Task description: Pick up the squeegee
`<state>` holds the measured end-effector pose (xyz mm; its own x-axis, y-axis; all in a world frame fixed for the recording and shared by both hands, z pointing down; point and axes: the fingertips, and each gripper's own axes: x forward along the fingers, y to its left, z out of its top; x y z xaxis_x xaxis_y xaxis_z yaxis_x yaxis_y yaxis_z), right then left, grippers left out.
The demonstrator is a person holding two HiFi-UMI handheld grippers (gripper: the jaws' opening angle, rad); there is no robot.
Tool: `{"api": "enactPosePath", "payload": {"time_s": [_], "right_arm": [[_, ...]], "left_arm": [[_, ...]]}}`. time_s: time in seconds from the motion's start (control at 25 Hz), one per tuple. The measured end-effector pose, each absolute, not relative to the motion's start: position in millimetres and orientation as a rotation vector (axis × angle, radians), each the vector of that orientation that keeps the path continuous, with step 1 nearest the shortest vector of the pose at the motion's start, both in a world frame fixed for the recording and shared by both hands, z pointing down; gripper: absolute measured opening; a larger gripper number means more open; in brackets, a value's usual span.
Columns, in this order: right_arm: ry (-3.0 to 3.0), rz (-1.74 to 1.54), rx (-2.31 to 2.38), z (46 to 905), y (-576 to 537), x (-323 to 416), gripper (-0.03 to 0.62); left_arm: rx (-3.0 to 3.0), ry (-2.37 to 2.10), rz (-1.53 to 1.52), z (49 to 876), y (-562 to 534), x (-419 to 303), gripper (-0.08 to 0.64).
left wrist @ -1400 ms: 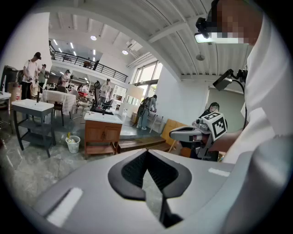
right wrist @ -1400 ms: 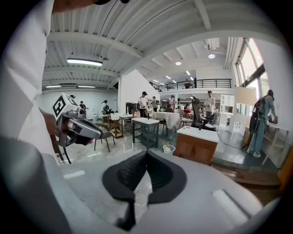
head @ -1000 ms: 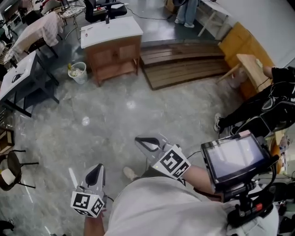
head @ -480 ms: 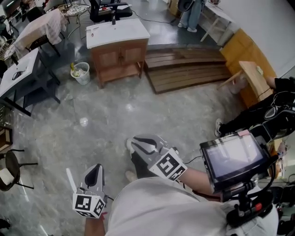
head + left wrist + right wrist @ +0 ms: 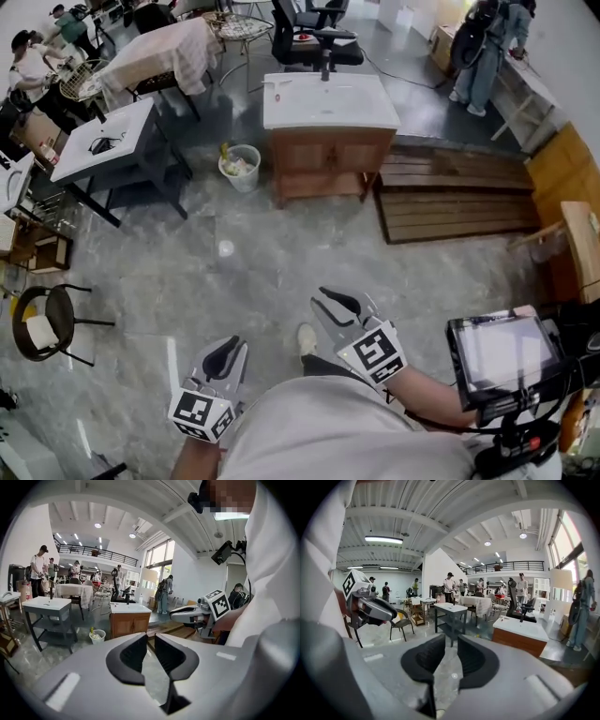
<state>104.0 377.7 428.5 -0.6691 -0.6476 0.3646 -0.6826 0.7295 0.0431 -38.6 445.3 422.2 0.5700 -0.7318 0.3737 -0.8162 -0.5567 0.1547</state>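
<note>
Hovering over the grey floor [image 5: 187, 272]: left gripper [image 5: 228, 349] and right gripper [image 5: 330, 300], both just ahead of the person's torso, pointing toward the sink cabinet [image 5: 328, 155]. Left jaws are slightly apart with nothing between them. Right jaws are opening, gap also empty. Can't pick out the squeegee in any view; the small bits on the cabinet's white top are too tiny to identify.

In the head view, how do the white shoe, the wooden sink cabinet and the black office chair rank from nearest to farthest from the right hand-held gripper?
From the right hand-held gripper, whose jaws are opening with nothing between them:
1. white shoe, on the floor just beside it.
2. wooden sink cabinet, farther ahead.
3. black office chair, beyond the cabinet.
</note>
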Motion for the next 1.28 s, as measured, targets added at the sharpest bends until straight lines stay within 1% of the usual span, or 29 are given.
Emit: {"api": "enactPosePath", "payload": {"time_s": [0.2,0.4,0.56,0.84,1.12,1.28], "right_arm": [[-2.595,0.123,1.063,417.0,301.7,106.4,0.069],[-2.56,0.124,1.053,427.5,243.7,111.4,0.069],[-2.513,0.152,1.06,441.3,201.8,104.7,0.069],[-2.424,0.206,1.208,461.6,109.7,84.3,0.069],[-2.343,0.232,1.392,447.2,4.9,41.6,0.069],[-2.304,0.239,1.496,438.8,-49.7,18.2,0.069]], "left_arm": [[2.485,-1.305,0.346,406.8,370.9,-46.9,0.06],[2.508,-1.314,0.339,395.5,307.2,-44.2,0.06],[2.497,-1.281,0.341,403.9,265.8,-53.9,0.058],[2.536,-1.199,0.294,421.1,159.2,-93.6,0.048],[2.654,-0.997,0.276,400.0,44.2,-133.7,0.048],[2.7,-0.905,0.325,397.1,-3.2,-165.8,0.048]]}}
